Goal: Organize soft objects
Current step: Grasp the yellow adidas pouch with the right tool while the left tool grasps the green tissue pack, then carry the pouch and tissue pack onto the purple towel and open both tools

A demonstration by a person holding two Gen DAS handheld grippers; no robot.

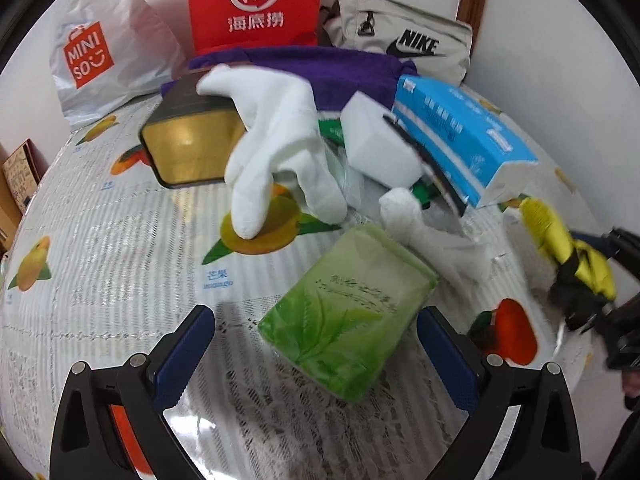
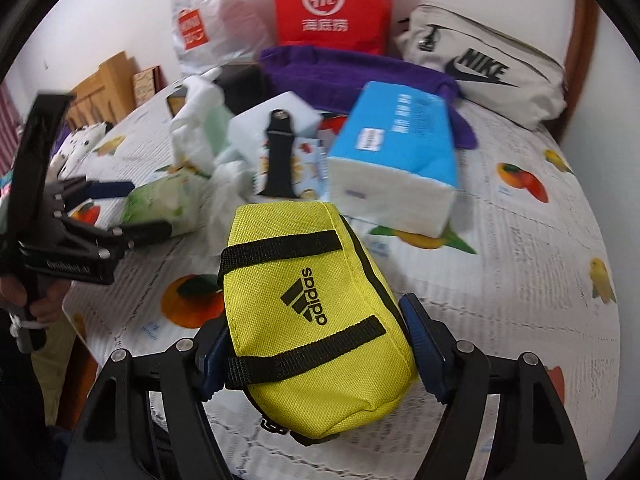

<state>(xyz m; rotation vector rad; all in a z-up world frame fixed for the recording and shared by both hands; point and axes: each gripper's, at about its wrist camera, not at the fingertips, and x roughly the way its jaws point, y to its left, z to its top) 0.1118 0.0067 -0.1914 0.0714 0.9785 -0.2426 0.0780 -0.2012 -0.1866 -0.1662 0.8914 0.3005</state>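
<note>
A yellow pouch [image 2: 316, 320] is clamped between the right gripper [image 2: 320, 356] pads, lifted off the table [image 2: 520, 280]. The left gripper [image 1: 316, 344] is spread wide, nothing held, a green tissue pack [image 1: 344, 316] lying just ahead. Beyond it a white glove [image 1: 276, 148], blue tissue pack [image 1: 460, 136] and purple towel [image 1: 320, 72] are left jumbled, unsorted.

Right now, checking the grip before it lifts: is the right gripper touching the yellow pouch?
Touching. The right wrist view shows the right gripper with both blue pads pressed against the yellow pouch.
</note>
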